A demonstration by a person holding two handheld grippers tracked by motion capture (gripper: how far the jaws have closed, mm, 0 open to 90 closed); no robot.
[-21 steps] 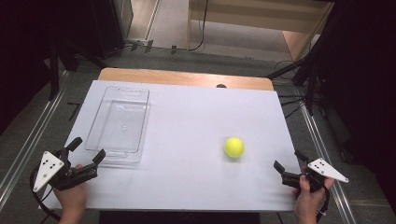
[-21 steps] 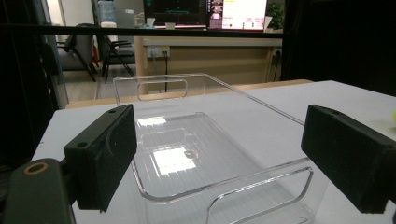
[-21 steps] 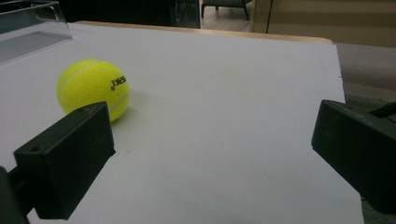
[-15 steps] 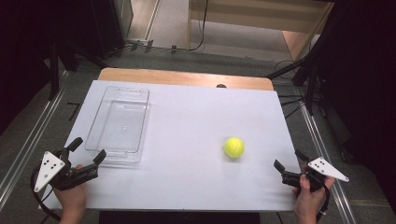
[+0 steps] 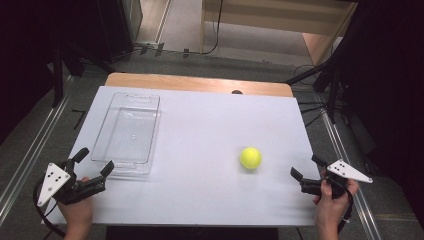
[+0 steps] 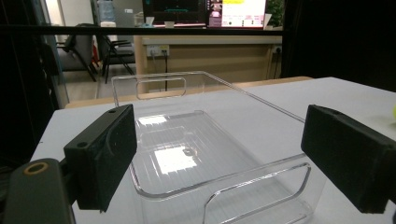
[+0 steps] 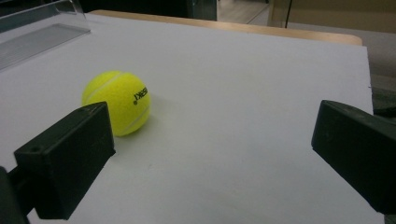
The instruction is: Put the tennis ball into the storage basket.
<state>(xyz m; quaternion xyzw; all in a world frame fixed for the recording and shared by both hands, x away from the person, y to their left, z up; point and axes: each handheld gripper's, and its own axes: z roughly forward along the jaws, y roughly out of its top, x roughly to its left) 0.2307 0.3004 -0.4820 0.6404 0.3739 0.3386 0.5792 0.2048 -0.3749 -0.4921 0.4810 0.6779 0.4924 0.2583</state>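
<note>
Resting on a smooth white tabletop [image 5: 200,150], a fuzzy yellow tennis ball [image 5: 250,158] sits right of centre, well apart from a clear ribbed plastic tray [image 5: 127,133] at left. At the near corners, the left gripper [image 5: 93,161] and right gripper [image 5: 306,167] are each held low in a hand, jaws spread and empty. From the left gripper view, the tray's handled near wall [image 6: 243,186] lies just beyond wide jaws. From the right gripper view, the ball [image 7: 116,102] sits beyond the left jaw.

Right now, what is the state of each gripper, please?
Left gripper: open, holding nothing, by the clear plastic tray.
Right gripper: open, holding nothing, near the tennis ball.
</note>
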